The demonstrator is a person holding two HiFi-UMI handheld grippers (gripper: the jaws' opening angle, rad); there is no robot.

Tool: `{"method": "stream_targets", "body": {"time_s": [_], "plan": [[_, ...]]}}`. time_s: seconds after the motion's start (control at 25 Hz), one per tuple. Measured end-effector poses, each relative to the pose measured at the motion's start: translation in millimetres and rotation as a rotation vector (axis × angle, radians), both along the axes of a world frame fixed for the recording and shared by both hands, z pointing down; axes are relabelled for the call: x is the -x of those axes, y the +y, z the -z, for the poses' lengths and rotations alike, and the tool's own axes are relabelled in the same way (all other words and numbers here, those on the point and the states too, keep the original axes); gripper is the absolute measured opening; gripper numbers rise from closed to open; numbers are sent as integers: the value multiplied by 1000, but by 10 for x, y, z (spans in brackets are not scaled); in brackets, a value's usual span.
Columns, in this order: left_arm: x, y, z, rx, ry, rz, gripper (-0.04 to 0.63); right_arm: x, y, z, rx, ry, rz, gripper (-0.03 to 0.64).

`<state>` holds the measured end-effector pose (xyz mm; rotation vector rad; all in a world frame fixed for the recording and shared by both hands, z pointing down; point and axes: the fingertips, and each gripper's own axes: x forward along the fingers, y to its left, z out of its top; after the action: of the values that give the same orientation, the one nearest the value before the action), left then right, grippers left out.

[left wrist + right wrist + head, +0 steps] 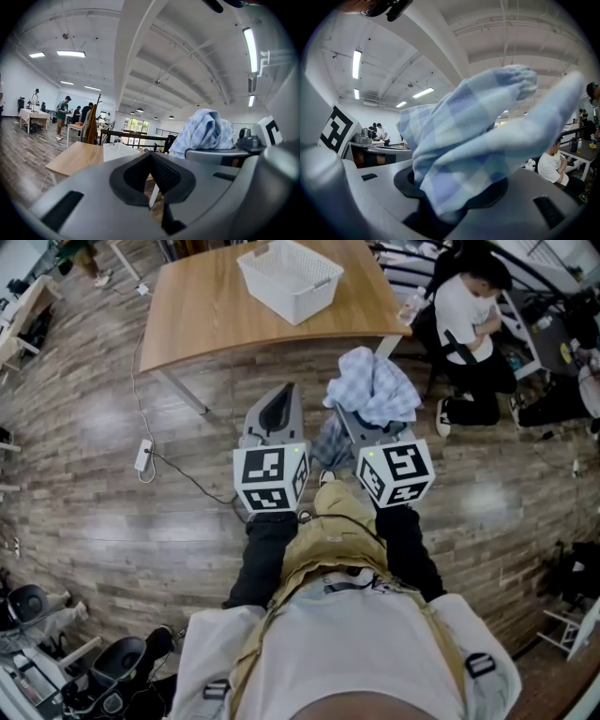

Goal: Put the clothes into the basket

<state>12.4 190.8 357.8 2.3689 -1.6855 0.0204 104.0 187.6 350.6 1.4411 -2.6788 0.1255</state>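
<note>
A light-blue checked shirt [377,386] hangs bunched from my right gripper [361,420], whose jaws are shut on it. In the right gripper view the cloth [478,136] fills the middle and hides the fingertips of the gripper [450,190]. My left gripper [277,401] is beside it on the left, held above the floor, its jaws shut with nothing between them. The left gripper view shows the black pads meeting at the tip of that gripper [150,157], with the shirt [206,129] to the right. The white perforated basket [289,277] stands on the wooden table [206,310] ahead of both grippers.
A person in a white T-shirt [469,320] sits to the right of the table. A power strip with a cable [143,456] lies on the wood floor at the left. Chairs and gear line the right edge [562,399]. People stand at distant tables [61,115].
</note>
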Motion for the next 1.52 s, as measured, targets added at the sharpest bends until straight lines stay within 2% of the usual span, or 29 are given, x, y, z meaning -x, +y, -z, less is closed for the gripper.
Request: {"method": "stream_targets", "body": {"time_s": [0.28, 0.6, 0.88, 1.04, 1.2, 1.52], "plan": [[169, -335, -201, 37, -16, 42, 0, 146, -452, -180, 32, -25, 30, 206], [538, -1431, -273, 51, -34, 115, 0, 539, -1595, -253, 43, -46, 106, 206], [472, -2731, -142, 26, -28, 82, 0, 512, -2805, -164, 32, -31, 96, 206], [503, -3280, 18, 14, -27, 80, 0, 522, -3358, -10, 21, -28, 94, 206], [607, -3580, 29, 28, -36, 72, 0, 637, -3703, -14, 40, -34, 85, 206], [877, -3870, -76, 80, -40, 8, 0, 954, -3934, -133, 95, -30, 42, 206]]}}
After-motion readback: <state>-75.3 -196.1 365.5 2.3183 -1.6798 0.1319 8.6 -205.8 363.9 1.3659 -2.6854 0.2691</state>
